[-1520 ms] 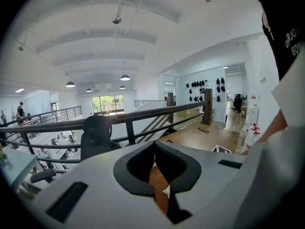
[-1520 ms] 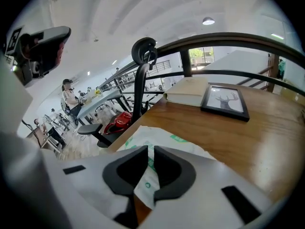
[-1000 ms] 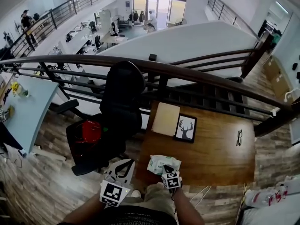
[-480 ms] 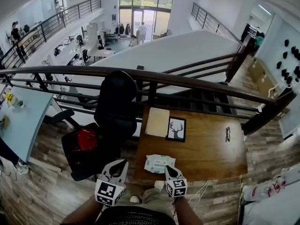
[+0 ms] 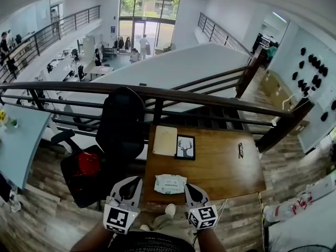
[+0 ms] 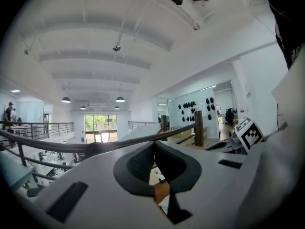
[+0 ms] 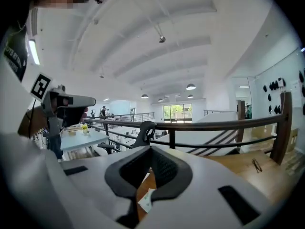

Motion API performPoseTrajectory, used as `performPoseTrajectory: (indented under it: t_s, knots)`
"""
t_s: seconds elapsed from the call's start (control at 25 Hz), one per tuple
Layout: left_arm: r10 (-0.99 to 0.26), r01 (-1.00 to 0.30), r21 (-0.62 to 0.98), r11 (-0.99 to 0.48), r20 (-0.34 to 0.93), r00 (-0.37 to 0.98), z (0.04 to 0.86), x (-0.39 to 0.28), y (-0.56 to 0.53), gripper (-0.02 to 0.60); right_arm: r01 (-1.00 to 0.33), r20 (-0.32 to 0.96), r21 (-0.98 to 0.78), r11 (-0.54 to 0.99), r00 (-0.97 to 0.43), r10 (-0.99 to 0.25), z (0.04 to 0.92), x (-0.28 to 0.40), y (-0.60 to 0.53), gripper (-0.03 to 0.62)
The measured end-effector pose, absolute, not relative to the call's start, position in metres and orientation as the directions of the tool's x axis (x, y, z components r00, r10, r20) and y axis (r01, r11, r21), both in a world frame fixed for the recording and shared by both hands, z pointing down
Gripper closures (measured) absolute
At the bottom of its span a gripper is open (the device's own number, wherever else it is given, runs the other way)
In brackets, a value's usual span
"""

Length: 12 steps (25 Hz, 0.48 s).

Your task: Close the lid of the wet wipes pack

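Note:
The wet wipes pack point(image 5: 170, 183) lies flat on the wooden table point(image 5: 220, 175) near its front edge, white with green print; its lid looks down, though it is small in the head view. My left gripper point(image 5: 135, 181) hangs off the table's front left corner, jaws shut and empty. To the right of the pack, at the front edge, my right gripper point(image 5: 187, 188) is also shut and empty. Neither touches the pack. In the left gripper view the left gripper point(image 6: 153, 147) shows the pack point(image 6: 163, 205) through the gap below its closed tips. The right gripper point(image 7: 151, 149) likewise frames the pack point(image 7: 147, 201).
A framed deer picture point(image 5: 185, 147) and a pale board point(image 5: 165, 140) lie at the table's back left, glasses point(image 5: 240, 150) at its right. A black office chair point(image 5: 122, 122) with a red item point(image 5: 88, 163) stands left of the table. A dark railing point(image 5: 157, 93) runs behind.
The right gripper has come off the pack and risen back toward me. The left gripper has also risen. The pack now lies flat and alone on the table.

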<state>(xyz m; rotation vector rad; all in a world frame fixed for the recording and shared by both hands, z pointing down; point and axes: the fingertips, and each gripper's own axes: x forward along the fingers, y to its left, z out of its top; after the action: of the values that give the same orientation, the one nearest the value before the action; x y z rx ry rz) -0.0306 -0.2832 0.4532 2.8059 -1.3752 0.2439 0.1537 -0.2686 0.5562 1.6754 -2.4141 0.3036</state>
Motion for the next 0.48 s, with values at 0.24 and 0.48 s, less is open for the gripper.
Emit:
performPoseTrajectory:
  t_s: [0.24, 0.48]
  knots:
    - [-0.765, -0.765, -0.043, -0.643, 0.099, 0.637, 0.434, -0.019, -0.275, 0.554, -0.947, 0.151, -0.021, 0.322, -0.321, -0.935, 0.481, 0.163, -0.248, 0.580]
    - [-0.752, -0.752, -0.048, -0.657, 0.105, 0.650, 0.429, -0.004, -0.274, 0.554, -0.948, 0.115, 0.013, 0.317, -0.314, -0.943, 0.445, 0.172, -0.235, 0.580]
